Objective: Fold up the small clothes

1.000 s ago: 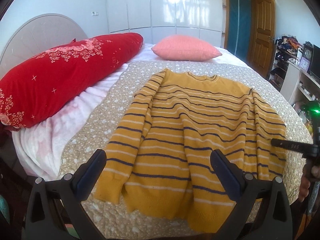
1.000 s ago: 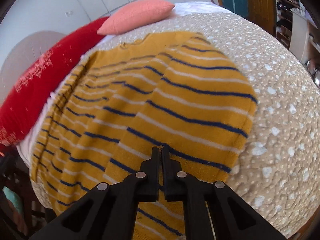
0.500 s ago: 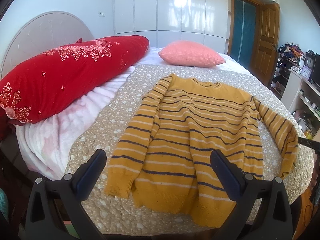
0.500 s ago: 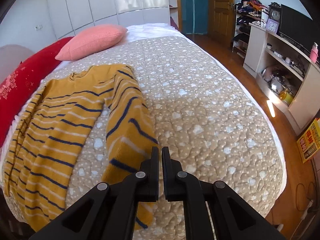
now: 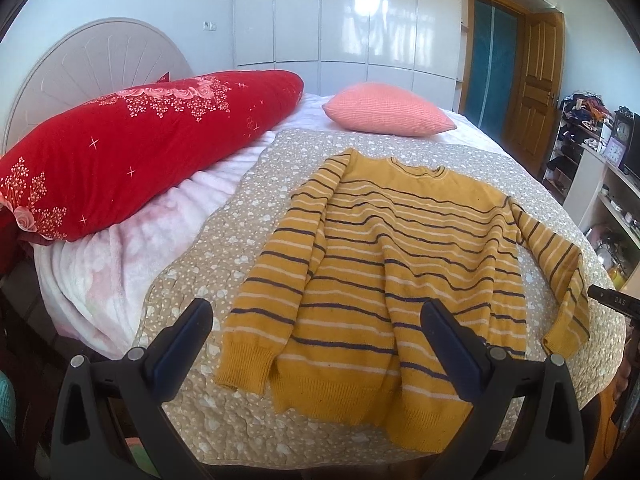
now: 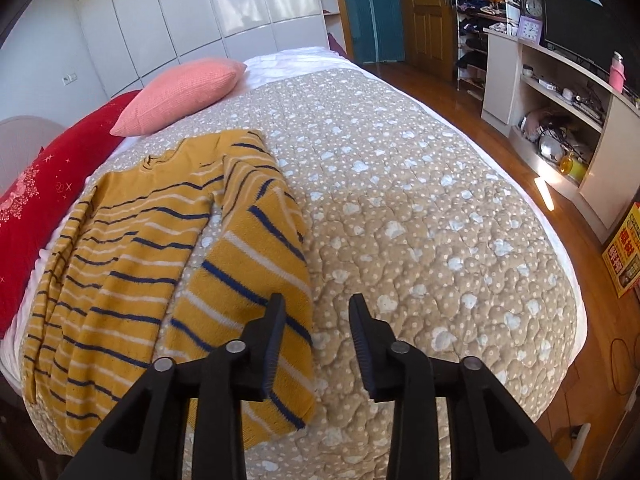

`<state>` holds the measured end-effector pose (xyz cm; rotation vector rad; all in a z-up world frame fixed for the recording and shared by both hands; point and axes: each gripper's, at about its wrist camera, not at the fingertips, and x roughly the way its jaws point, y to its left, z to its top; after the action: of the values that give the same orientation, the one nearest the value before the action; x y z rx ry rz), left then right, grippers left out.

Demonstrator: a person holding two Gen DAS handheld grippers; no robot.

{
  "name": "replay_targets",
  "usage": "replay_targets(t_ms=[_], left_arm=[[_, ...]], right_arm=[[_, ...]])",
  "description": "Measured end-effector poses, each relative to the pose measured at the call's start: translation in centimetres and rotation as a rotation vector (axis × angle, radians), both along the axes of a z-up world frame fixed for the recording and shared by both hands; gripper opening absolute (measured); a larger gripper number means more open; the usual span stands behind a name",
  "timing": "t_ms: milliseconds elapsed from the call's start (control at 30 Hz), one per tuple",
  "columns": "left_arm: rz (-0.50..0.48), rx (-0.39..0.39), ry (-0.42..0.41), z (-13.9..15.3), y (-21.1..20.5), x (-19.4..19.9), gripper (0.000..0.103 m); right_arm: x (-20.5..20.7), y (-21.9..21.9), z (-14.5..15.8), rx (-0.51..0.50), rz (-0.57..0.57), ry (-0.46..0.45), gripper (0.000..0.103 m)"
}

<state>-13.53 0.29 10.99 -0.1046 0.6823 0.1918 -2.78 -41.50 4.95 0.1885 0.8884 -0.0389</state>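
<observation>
Right gripper (image 6: 316,336) jaws opening, nothing pinched, sleeve (image 6: 256,264) lying just under and left of them on quilt (image 6: 420,208). Left gripper (image 5: 316,344) jaws wide, empty, hovering over hem of yellow striped sweater (image 5: 384,264), spread flat near bed's foot. Tip imo: let sleeve drop fully clear before pulling away, smooth wrinkles, then regrab near cuff so fold lands straight across body. Pink pillow (image 5: 388,115) way back, no issue.

Ahead of the left gripper's (image 5: 316,342) wide-apart jaws, the sweater (image 5: 392,264) lies flat on the quilt (image 5: 224,264). Beyond it sits a pillow (image 5: 388,114), with a bolster (image 5: 132,152) off to the left. The sweater's sleeve (image 6: 256,264) lies just left of the right gripper's (image 6: 316,320) opening jaws, nothing between them.
</observation>
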Motion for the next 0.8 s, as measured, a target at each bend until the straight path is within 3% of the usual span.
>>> replay_targets(t_ms=[467,633,800], left_arm=[[0.003,-0.014,0.027,-0.8,0.3,0.2,0.103],[0.066,-0.049,0.075,-3.1,3.0,1.6,0.103],[0.097,-0.106,0.144,-6.3,6.7,3.7,0.103]], right_arm=[[-0.8,4.2,1.4,-0.027,0.091,-0.048,0.047],[-1.0,7.1,1.5,-0.036,0.163,-0.061,0.054],[-1.0,10.5,-0.2,-0.040,0.243,-0.045,0.055]])
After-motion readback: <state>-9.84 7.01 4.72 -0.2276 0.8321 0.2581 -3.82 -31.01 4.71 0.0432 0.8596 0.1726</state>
